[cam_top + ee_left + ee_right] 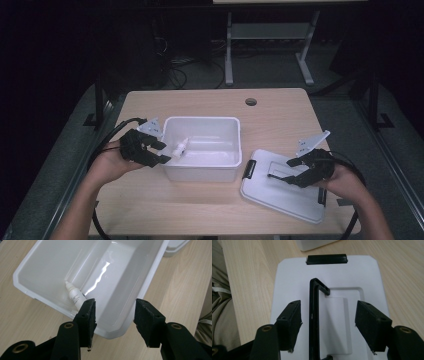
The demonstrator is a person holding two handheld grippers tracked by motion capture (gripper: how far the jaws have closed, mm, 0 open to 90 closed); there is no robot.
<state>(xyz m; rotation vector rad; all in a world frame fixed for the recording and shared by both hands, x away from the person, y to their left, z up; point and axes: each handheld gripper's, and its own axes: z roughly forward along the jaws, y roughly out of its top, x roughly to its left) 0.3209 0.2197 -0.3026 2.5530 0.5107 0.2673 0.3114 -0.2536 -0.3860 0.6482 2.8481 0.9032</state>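
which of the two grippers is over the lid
The right gripper: its open jaws straddle the black handle of the white lid. The left gripper sits at the bin.

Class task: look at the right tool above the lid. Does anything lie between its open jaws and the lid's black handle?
Nothing visible does. The right tool hangs open directly over the lid, and the raised black handle already stands in the gap between its jaws, nearer the left one. No other object lies on the lid.
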